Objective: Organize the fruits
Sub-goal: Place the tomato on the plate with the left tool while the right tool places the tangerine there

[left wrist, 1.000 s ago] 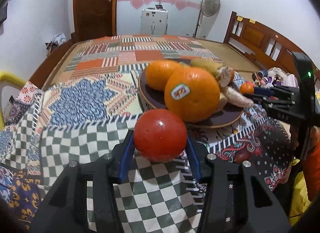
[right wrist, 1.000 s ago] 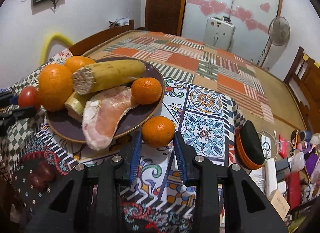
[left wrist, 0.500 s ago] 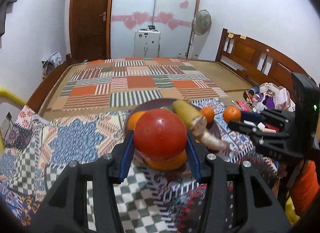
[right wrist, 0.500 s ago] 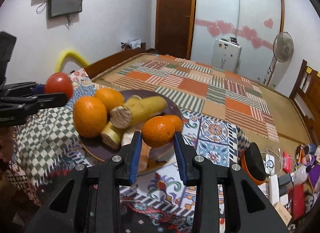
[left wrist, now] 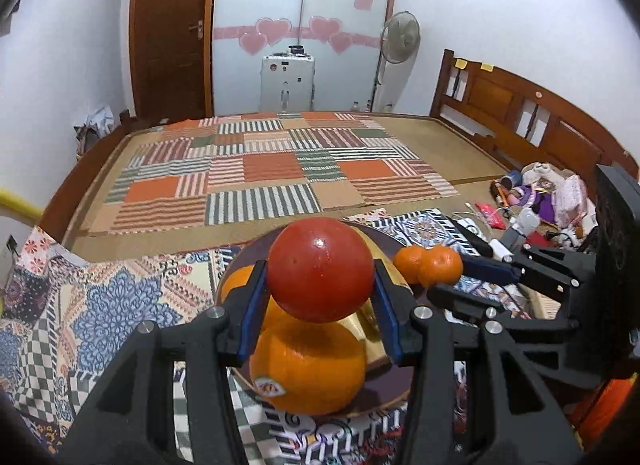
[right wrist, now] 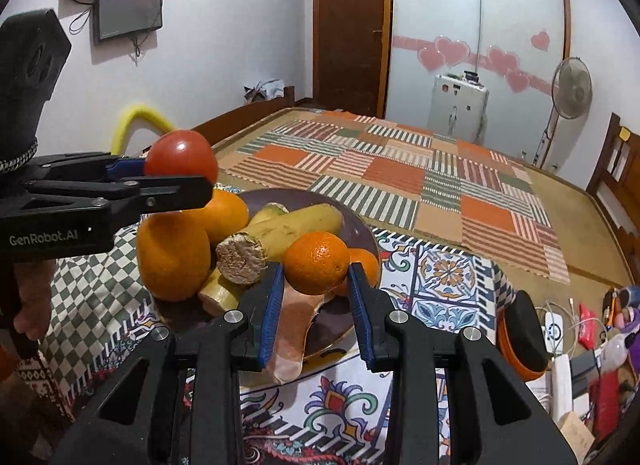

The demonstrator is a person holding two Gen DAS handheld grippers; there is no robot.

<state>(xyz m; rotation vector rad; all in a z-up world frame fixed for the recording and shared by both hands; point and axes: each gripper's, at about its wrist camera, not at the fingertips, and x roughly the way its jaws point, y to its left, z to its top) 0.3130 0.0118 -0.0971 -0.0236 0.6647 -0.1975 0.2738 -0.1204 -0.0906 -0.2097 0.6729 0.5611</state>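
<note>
Both my claws are loaded. My left claw (left wrist: pixel 320 297) is clenched on the tomato (left wrist: pixel 320 270), held in the air above the big orange (left wrist: pixel 308 369) on the plate (right wrist: pixel 360 225). My right claw (right wrist: pixel 316 297) grips the mandarin (right wrist: pixel 317 263), held over the plate's near edge, just in front of a second mandarin (right wrist: pixel 366 261).

Progress: the plate already carries 2 big oranges, 2 cane-like stalks (right wrist: pixel 280 237), a pomelo slice (right wrist: pixel 298 329) and that second mandarin. The 2 fruits in my claws remain to be set down; I judge the task close to done. Whether other fruit lies loose on the cloth (right wrist: pixel 448 289) I cannot confirm, since my claws hide the near ground.

Change over the last second: the tomato was low, near the checked cloth in front of the plate, and is now raised over it. The mandarin rested on the cloth between my right fingers; it is now lifted and carried to the plate. Neither grip has altered.
</note>
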